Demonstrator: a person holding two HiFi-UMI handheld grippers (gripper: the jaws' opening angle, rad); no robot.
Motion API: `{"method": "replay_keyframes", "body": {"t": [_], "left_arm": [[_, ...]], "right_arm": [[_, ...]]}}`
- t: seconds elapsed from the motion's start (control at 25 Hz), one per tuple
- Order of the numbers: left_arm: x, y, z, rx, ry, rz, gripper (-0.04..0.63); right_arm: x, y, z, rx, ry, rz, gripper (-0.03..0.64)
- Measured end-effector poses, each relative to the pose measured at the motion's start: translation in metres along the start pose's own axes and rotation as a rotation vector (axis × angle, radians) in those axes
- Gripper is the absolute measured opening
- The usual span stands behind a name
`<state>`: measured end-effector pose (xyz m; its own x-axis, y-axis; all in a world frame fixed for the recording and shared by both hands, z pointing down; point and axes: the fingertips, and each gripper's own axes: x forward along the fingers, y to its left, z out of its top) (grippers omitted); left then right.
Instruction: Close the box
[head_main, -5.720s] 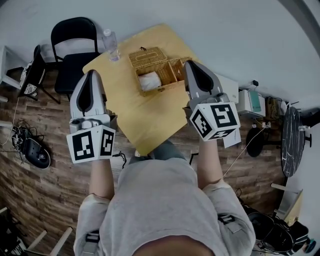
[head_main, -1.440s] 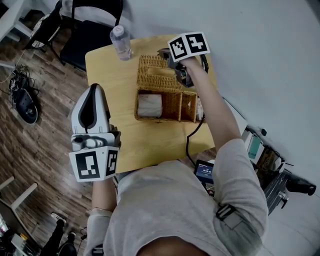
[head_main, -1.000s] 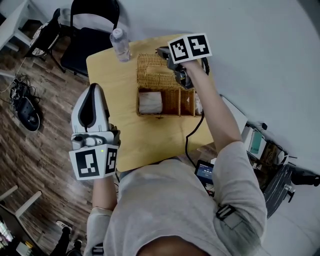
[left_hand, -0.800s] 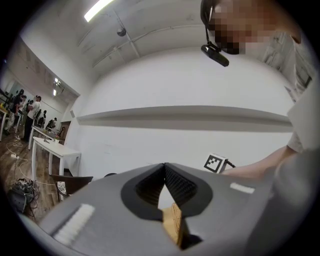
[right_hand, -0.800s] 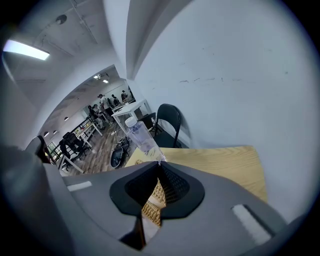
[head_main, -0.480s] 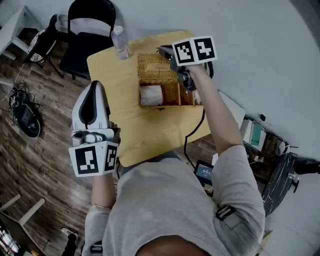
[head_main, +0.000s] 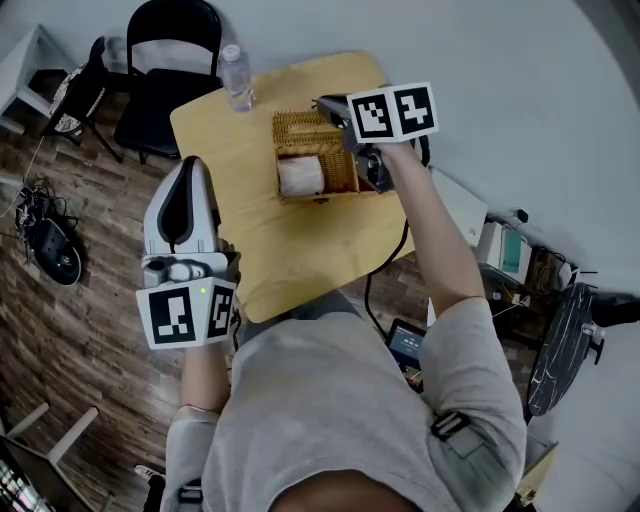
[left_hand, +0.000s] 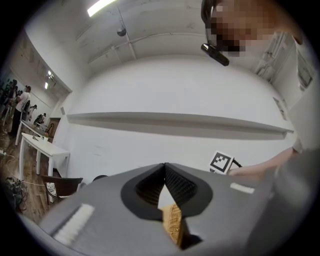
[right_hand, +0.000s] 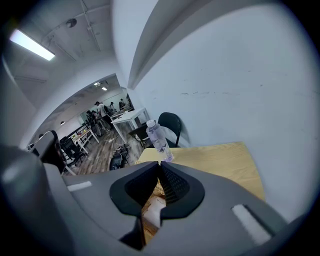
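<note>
Two grippers are in play, but only one is on the job. The right gripper (head_main: 323, 102) reaches over the wicker box (head_main: 335, 172), its tips at the far, raised edge of the lid (head_main: 300, 127). In its own view the right gripper (right_hand: 160, 164) has its jaws pressed together at the tips, with wicker and the box's white contents (right_hand: 152, 208) showing in the window just behind them. I cannot tell whether the weave is nipped or only pushed.

The lid stands tilted up from the box's far side, so the open body lies below the right fingertips and nearer the person. By my reading, the lid must swing down and toward the person to land on it. The box's long axis runs crosswise to that swing, along the hinge line.

The left gripper (head_main: 188, 165) hangs well apart, near the table (head_main: 290, 250) edge on the person's left. In the left gripper view (left_hand: 164, 165) the jaws are clenched on nothing, with only the tabletop showing beyond them. It is clearly the farther of the two.

Beyond the right fingertips a water bottle (head_main: 237, 78) stands on the table's far corner, with a black chair (head_main: 160, 50) behind it. Both are off the lid's path. Nothing seems to block the closing except perhaps the white contents (head_main: 299, 176), if they sit proud of the rim.
</note>
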<state>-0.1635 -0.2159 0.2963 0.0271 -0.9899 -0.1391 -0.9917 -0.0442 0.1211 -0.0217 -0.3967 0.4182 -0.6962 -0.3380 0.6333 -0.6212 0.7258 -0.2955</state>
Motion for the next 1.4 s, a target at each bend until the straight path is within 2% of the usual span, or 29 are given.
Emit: {"method": "replay_keyframes", "body": {"t": [0.64, 1.4], "left_arm": [[-0.029, -0.011, 0.004, -0.011, 0.000, -0.092, 0.057], [-0.055, -0.013, -0.001, -0.011, 0.018, -0.116, 0.057]], "right_arm": [[-0.027, 0.026, -0.057, 0.066, -0.033, -0.040, 0.018], [-0.023, 0.033, -0.127, 0.136, -0.006, -0.083, 0.018]]}}
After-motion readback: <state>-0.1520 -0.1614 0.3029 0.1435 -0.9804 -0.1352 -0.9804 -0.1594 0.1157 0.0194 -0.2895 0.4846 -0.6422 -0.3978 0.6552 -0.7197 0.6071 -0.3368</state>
